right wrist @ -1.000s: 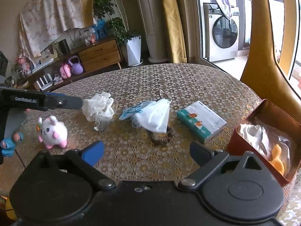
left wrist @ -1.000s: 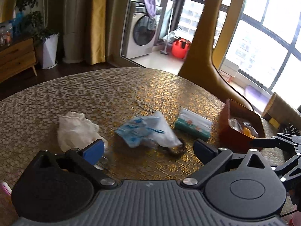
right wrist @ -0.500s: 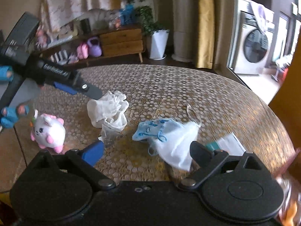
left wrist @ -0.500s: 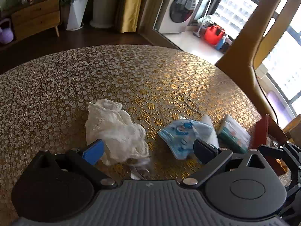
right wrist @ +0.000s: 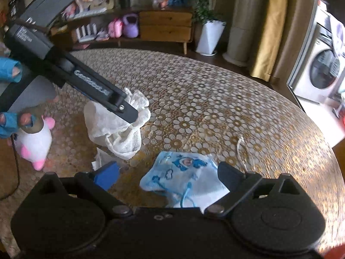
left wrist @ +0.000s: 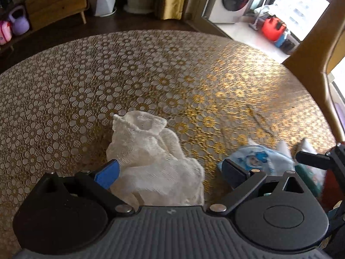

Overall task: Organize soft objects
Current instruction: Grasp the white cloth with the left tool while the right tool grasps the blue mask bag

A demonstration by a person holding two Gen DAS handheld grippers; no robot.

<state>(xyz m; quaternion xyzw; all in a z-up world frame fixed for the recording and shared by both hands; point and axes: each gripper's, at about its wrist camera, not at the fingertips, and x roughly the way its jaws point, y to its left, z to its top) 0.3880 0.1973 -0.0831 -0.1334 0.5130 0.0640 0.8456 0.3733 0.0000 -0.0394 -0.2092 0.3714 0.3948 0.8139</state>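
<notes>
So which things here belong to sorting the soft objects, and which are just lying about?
Part of the job:
white mesh cloth
blue printed face mask
plush toy

Just lying about:
kettlebells
white planter
washing machine

A home living room — washing machine (right wrist: pixel 323 69), wooden sideboard (right wrist: pixel 166 27), potted plant (right wrist: pixel 207 34), gold curtains (right wrist: pixel 265 28).

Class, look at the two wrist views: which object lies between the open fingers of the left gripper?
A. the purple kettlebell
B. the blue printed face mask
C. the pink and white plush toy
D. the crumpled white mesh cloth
D: in the left wrist view the white mesh cloth sits between the spread fingers of the left gripper, while the blue face mask lies off to the side.
</notes>
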